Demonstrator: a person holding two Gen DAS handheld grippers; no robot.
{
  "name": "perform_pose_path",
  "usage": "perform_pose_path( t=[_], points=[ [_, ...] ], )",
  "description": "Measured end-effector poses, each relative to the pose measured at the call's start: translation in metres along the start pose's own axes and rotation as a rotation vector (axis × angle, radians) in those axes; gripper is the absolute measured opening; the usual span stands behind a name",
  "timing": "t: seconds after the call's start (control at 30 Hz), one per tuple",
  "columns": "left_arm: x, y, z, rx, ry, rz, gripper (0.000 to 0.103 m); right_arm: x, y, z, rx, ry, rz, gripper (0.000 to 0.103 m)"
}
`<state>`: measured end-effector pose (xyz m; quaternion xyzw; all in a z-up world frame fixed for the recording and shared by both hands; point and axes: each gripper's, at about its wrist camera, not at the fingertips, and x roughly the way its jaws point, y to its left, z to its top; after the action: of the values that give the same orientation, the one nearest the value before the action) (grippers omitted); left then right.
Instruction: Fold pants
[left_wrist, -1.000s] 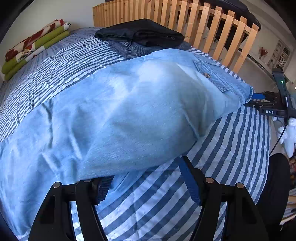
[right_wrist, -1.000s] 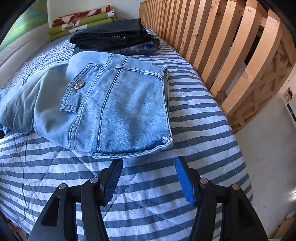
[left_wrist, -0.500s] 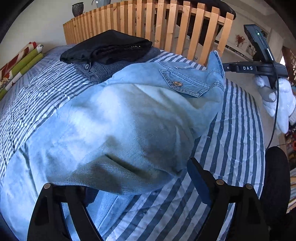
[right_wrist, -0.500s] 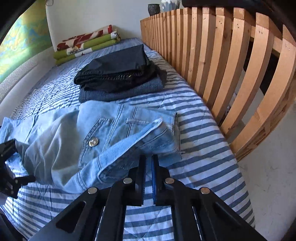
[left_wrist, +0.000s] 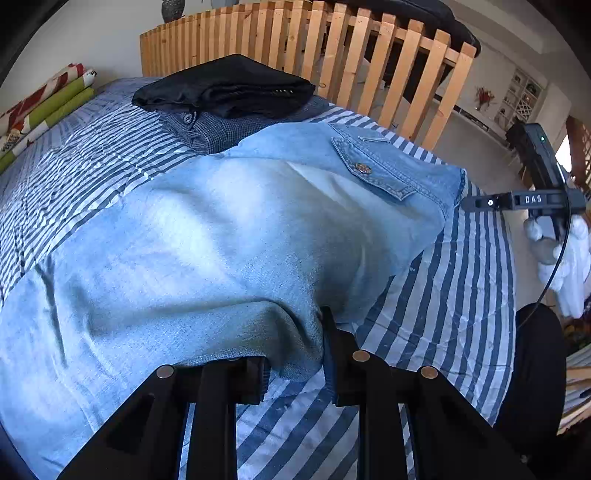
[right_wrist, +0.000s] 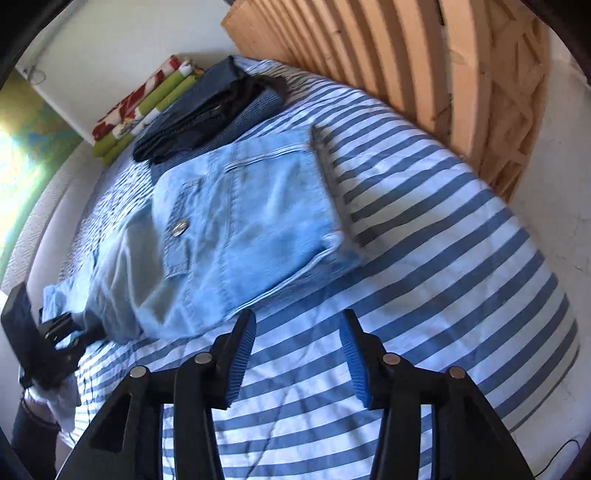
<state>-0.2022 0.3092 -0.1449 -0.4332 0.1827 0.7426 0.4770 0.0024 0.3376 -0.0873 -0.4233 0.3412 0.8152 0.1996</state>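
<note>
1. Here the light-blue jeans (left_wrist: 207, 236) lie flat on the striped bed (left_wrist: 461, 280), with their long axis running across it: waistband and buttoned pocket toward the wooden slat rail (left_wrist: 369, 74), legs trailing off the other way.
2. The left gripper (left_wrist: 295, 354) sits at the near long edge of the jeans, roughly mid-length; its jaws have just been closing and now stand clamped on a bunched fold of denim, which humps up between the pads.
3. The right gripper (right_wrist: 297, 350) hovers over bare bed just short of the waistband corner; its jaws have just been opening and stand apart with nothing between them.
4. From the right jaws, the waistband end (right_wrist: 325, 206) lies ahead and a little to the left, near but not touching.
5. So the left hand is the one with cloth; the right is nearer the waist end but holds none.
6. The coming fold, as I judge it, turns on that long axis: the waist end has to be gripped again on the same near edge the left holds, so both hands carry one edge together.
7. A folded stack of dark clothes (left_wrist: 229, 92) sits just beyond the jeans, close enough that its lowest garment touches them in the left wrist view
</note>
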Motion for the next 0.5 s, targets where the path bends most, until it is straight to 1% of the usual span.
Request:
perform_pose_path(
  t=[0.07, 0.13, 0.17, 0.23, 0.27, 0.3, 0.33, 0.4, 0.43, 0.47, 0.5],
  points=[
    [-0.004, 0.001, 0.001, -0.001, -0.005, 0.002, 0.020, 0.010, 0.014, 0.000, -0.026, 0.018, 0.021, 0.053],
    [-0.006, 0.001, 0.003, 0.004, -0.006, 0.011, 0.020, 0.022, 0.025, 0.003, -0.029, 0.031, 0.034, 0.053],
    [-0.006, 0.001, 0.004, 0.003, -0.004, 0.012, 0.019, 0.029, 0.029, 0.006, -0.013, 0.031, 0.037, 0.053],
    [-0.009, 0.002, 0.005, -0.004, 0.000, 0.013, 0.017, 0.039, 0.030, 0.014, 0.061, 0.002, 0.054, 0.055],
    [-0.012, 0.003, 0.006, -0.012, 0.001, 0.009, 0.017, 0.041, 0.030, 0.017, 0.107, -0.012, 0.073, 0.050],
    [-0.016, 0.004, 0.007, -0.026, 0.002, -0.003, 0.016, 0.043, 0.031, 0.022, 0.133, -0.009, 0.083, 0.031],
    [-0.021, 0.006, 0.009, -0.037, -0.004, -0.014, 0.015, 0.043, 0.035, 0.026, 0.140, 0.005, 0.073, 0.023],
    [-0.038, 0.010, 0.012, -0.070, -0.016, -0.059, 0.014, 0.030, 0.049, 0.032, 0.104, 0.019, 0.021, 0.013],
    [-0.047, 0.015, 0.014, -0.101, -0.023, -0.094, 0.014, 0.018, 0.053, 0.036, 0.091, 0.015, 0.024, 0.012],
    [-0.055, 0.020, 0.016, -0.134, -0.032, -0.126, 0.015, 0.000, 0.055, 0.041, 0.088, -0.004, 0.045, 0.011],
    [-0.064, 0.028, 0.019, -0.181, -0.051, -0.162, 0.022, -0.019, 0.056, 0.046, 0.090, -0.030, 0.064, 0.010]
  ],
)
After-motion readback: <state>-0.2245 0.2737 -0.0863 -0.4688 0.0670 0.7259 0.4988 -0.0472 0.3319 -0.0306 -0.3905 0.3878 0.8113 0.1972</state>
